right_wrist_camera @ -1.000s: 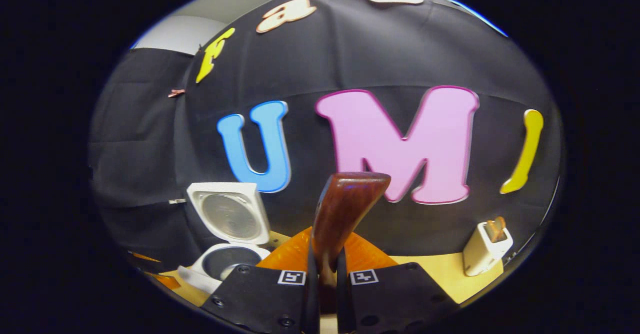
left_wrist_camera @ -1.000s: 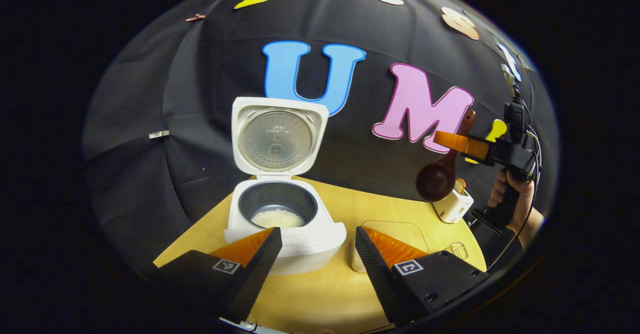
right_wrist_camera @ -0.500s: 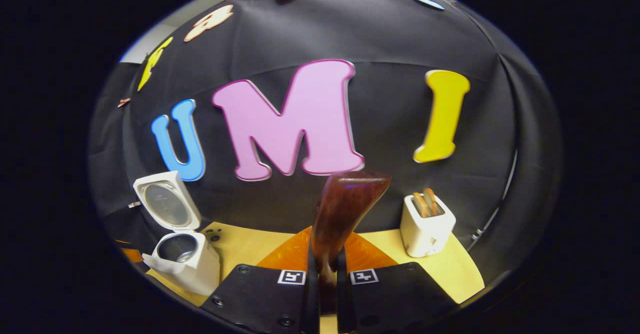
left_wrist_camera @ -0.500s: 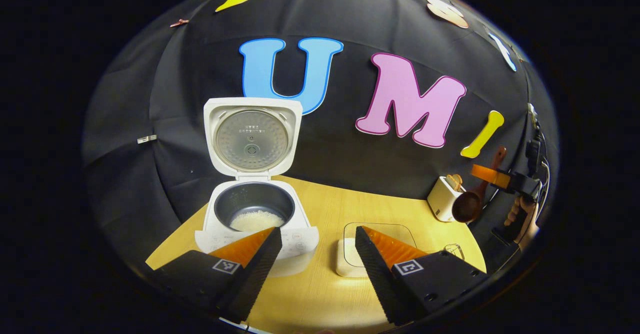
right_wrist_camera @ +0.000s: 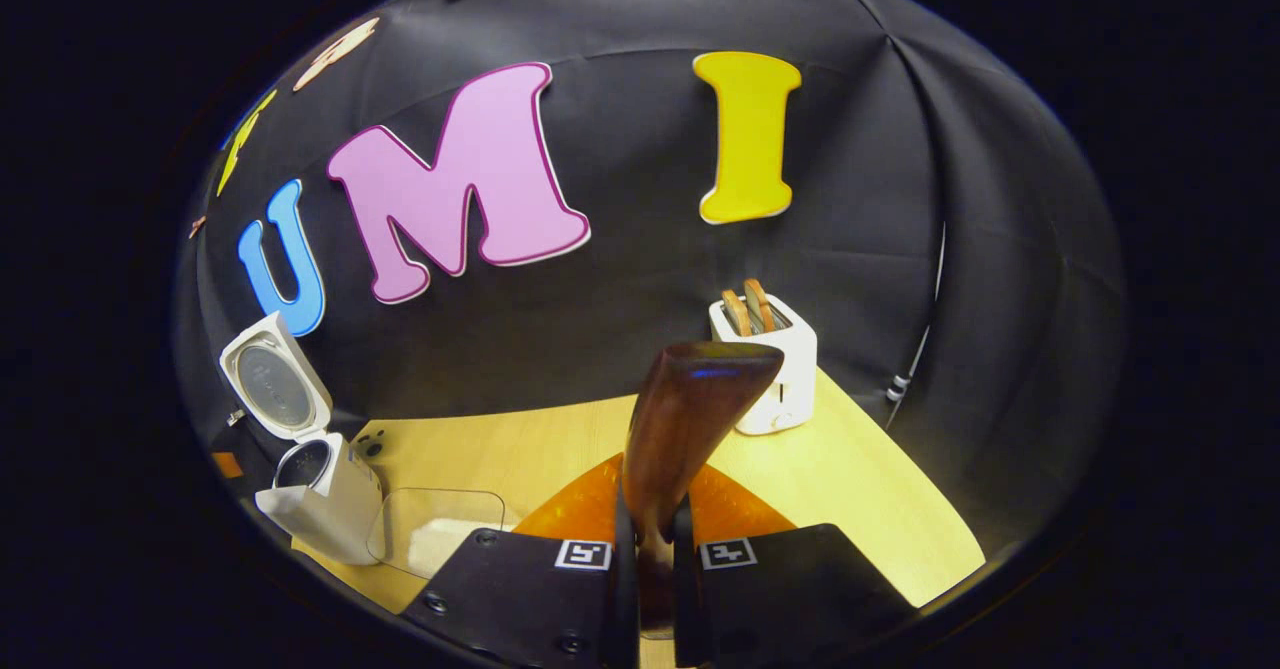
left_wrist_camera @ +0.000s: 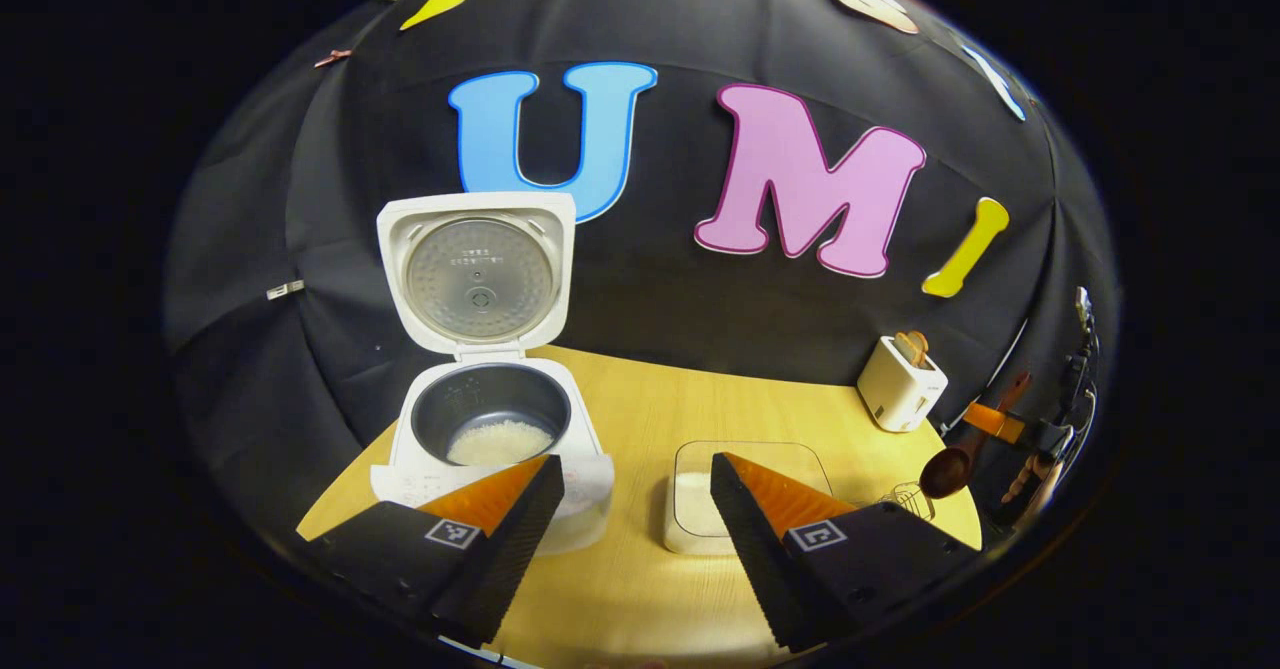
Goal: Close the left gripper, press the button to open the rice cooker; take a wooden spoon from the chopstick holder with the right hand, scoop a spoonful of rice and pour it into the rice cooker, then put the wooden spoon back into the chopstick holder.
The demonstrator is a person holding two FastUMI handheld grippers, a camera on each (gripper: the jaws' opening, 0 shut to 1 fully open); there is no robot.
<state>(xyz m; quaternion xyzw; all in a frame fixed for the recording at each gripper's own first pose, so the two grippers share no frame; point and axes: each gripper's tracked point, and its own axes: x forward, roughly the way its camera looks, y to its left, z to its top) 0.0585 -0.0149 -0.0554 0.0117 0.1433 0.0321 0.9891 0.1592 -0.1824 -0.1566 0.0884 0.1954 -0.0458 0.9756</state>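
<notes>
Writing: small marks on the open white rice cooker (left_wrist_camera: 490, 419), too small to read
Left gripper (left_wrist_camera: 637, 494): fingers apart, low before the cooker
Right gripper (right_wrist_camera: 653, 559): clamped on dark wooden spoon (right_wrist_camera: 690, 419); level, right of the cooker

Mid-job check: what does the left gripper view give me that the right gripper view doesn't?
Left gripper view: rice inside the rice cooker, the wooden spoon bowl-down, and the open left tool. Right gripper view: the right tool shut on the spoon's handle, close up. Shared: the open cooker, chopstick holder, clear rice box, table.
</notes>
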